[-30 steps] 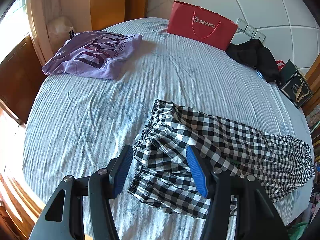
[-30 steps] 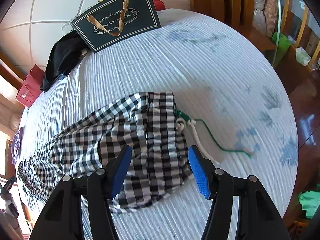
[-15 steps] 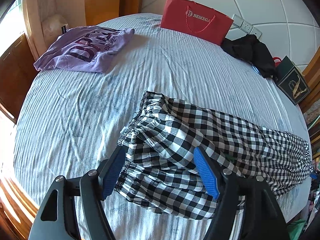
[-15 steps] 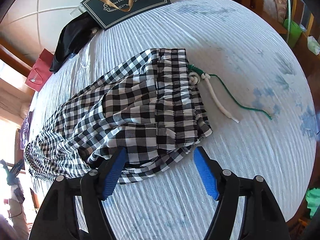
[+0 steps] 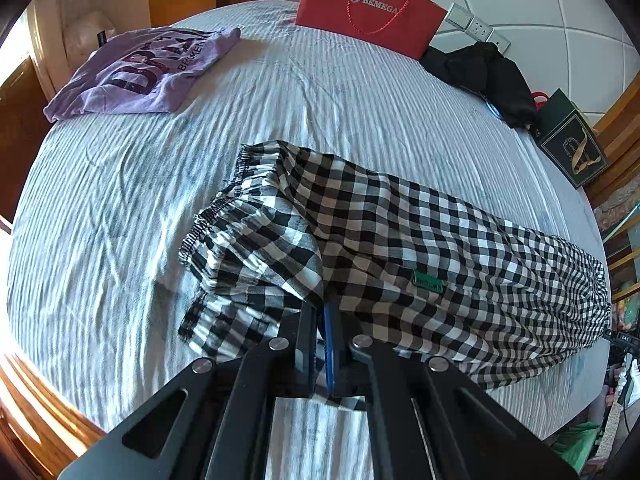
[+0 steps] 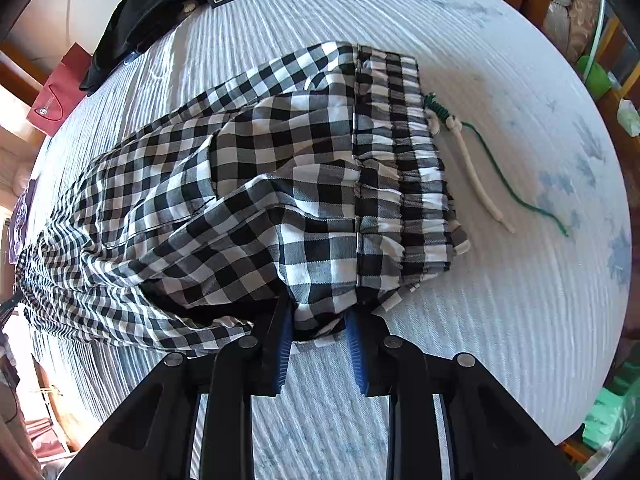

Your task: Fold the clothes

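Note:
Black-and-white checked trousers (image 5: 400,240) lie lengthwise across the striped bed sheet (image 5: 120,208). In the left wrist view the gathered leg cuffs (image 5: 224,216) point left, and my left gripper (image 5: 322,332) is shut on the near edge of the cloth close to them. In the right wrist view the elastic waistband (image 6: 400,168) faces right, with a white drawstring (image 6: 476,176) and a green cord (image 6: 516,196) trailing on the sheet. My right gripper (image 6: 318,340) has its blue pads pressed on a bunch of fabric (image 6: 316,312) at the near edge below the waistband.
A folded purple T-shirt (image 5: 140,72) lies at the far left of the bed. A red paper bag (image 5: 368,8), a black garment (image 5: 484,76) and a dark green gift bag (image 5: 572,148) stand along the white headboard. The wooden bed edge (image 5: 36,404) is close on the left.
Both grippers moved forward and down onto the trousers' near edge and closed on the cloth; they stood open above it before.

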A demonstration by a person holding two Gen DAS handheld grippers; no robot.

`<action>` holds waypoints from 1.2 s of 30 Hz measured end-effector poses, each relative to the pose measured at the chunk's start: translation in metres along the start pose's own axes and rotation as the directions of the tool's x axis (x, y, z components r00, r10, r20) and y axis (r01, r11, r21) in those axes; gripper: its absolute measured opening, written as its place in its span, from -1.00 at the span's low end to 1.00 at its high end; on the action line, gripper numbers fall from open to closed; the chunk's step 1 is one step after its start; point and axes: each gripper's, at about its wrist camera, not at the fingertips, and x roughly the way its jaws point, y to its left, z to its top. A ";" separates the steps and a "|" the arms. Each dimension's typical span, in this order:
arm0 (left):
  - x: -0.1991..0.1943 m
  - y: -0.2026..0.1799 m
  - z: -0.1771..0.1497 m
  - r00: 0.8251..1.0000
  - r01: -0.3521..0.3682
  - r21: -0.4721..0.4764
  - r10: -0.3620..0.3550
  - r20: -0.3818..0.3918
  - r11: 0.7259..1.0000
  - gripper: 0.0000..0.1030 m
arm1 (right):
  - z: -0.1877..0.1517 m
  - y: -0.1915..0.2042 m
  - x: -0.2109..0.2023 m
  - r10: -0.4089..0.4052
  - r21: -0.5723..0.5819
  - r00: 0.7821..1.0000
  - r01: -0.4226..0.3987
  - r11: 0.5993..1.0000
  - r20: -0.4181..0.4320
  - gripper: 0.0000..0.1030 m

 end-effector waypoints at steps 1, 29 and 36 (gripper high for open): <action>-0.006 0.004 -0.009 1.000 0.002 -0.009 -0.002 -0.003 1.000 -0.98 | -0.002 -0.005 -0.006 0.001 0.006 1.000 -0.001 1.000 0.005 -0.54; 0.021 0.024 -0.027 0.996 -0.081 -0.202 0.086 0.018 0.976 0.51 | -0.005 -0.088 -0.013 0.149 0.374 0.957 -0.238 0.896 0.250 0.25; 0.028 0.013 -0.027 0.989 -0.147 -0.146 0.149 0.000 0.978 0.52 | 0.006 -0.071 0.000 0.094 0.330 0.968 -0.169 0.929 0.232 0.29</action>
